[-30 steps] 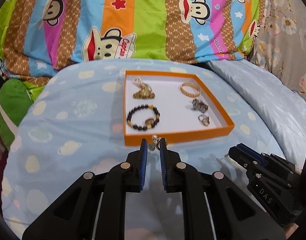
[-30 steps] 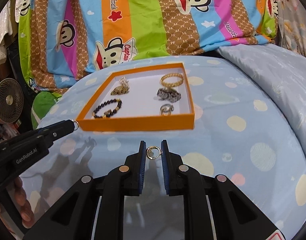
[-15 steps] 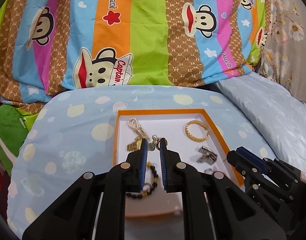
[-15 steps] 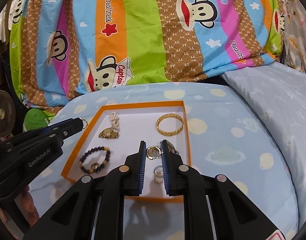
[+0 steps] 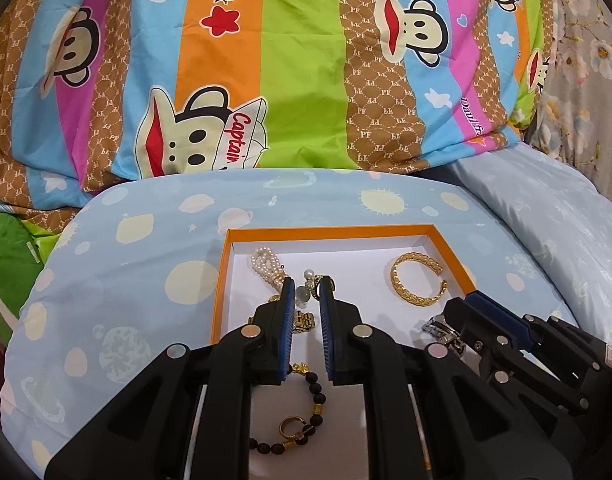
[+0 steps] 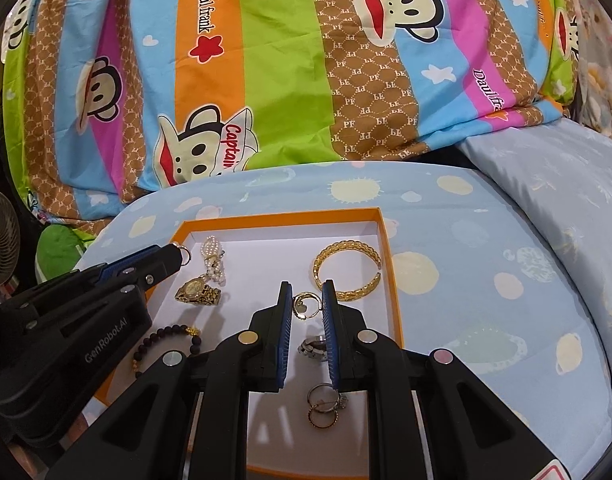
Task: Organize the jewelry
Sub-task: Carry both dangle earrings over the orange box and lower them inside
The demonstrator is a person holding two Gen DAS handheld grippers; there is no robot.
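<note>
Left tool [image 5: 307, 293]: you pinch a pearl earring [image 5: 308, 285] at frame centre, over the orange tray [image 5: 222, 280] | Right tool [image 6: 307, 304]: you clamp a gold hoop earring [image 6: 305, 305] at centre, above the tray's white floor | Tray: gold bangle [image 6: 346, 270] upper right, beaded bracelet [image 6: 166, 338] lower left, watch [image 6: 198, 292] left of centre.

Our left gripper [image 5: 307, 289] pinches a pearl earring [image 5: 311, 285] above the orange tray [image 5: 326, 232], where we see a gold bangle [image 5: 416, 285] and a dark bead bracelet [image 5: 312, 408].
</note>
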